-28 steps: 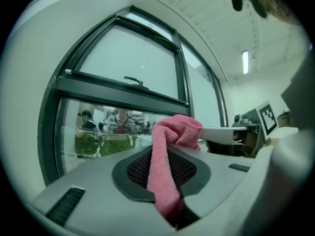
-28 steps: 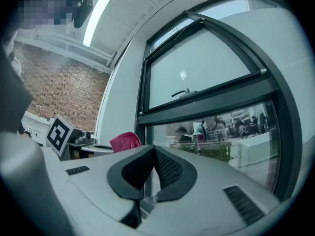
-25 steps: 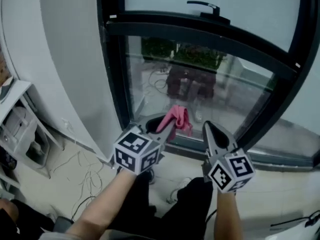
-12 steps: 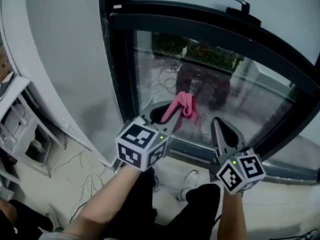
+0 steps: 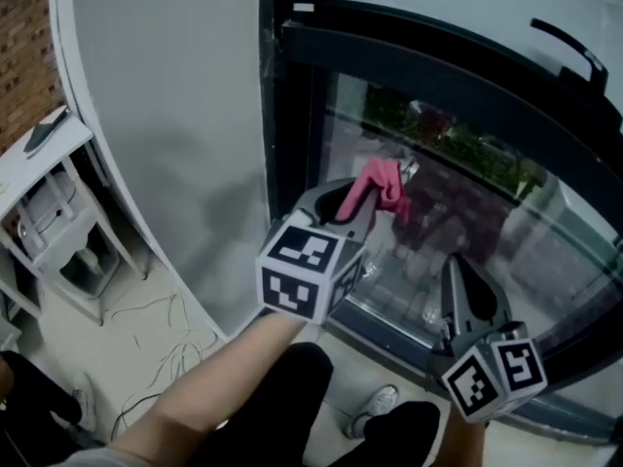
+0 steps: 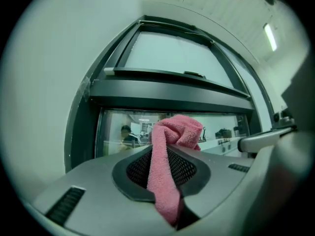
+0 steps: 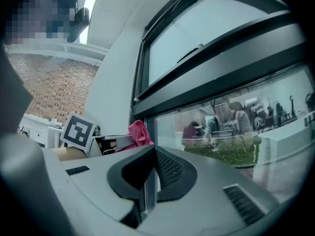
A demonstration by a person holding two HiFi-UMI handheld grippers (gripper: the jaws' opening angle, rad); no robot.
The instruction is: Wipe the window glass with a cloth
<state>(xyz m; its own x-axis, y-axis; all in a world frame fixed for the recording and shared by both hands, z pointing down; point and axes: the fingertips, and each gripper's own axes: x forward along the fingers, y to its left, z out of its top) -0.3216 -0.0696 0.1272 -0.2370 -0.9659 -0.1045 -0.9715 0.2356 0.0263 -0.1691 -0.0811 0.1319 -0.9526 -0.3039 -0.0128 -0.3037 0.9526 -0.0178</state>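
- Your left hand-held gripper [image 5: 347, 205] is clamped on the pink terry cloth [image 5: 381, 187]. In the left gripper view a strip of it is pinched between the jaws and the bunched end sticks out past the tips [image 6: 179, 129].
- The cloth is raised in front of the lower window glass pane [image 5: 487, 232], at its upper left corner, close to the dark vertical window frame post [image 5: 292, 125]. You can't tell from any view whether it touches the glass.
- Your right hand-held gripper [image 5: 456, 266] has its jaws together with nothing between them. It sits lower and to the right of the left one, well apart from the cloth, pointing at the same pane.
- In the right gripper view the cloth [image 7: 139, 132] shows at left, beside the left gripper's marker cube [image 7: 78, 131].
- A black window handle [image 5: 572, 51] sits on the upper sash.
- A white wall [image 5: 165, 115] lies left of the frame, with a white rack [image 5: 54, 212] and loose cables [image 5: 146, 334] on the floor further left.
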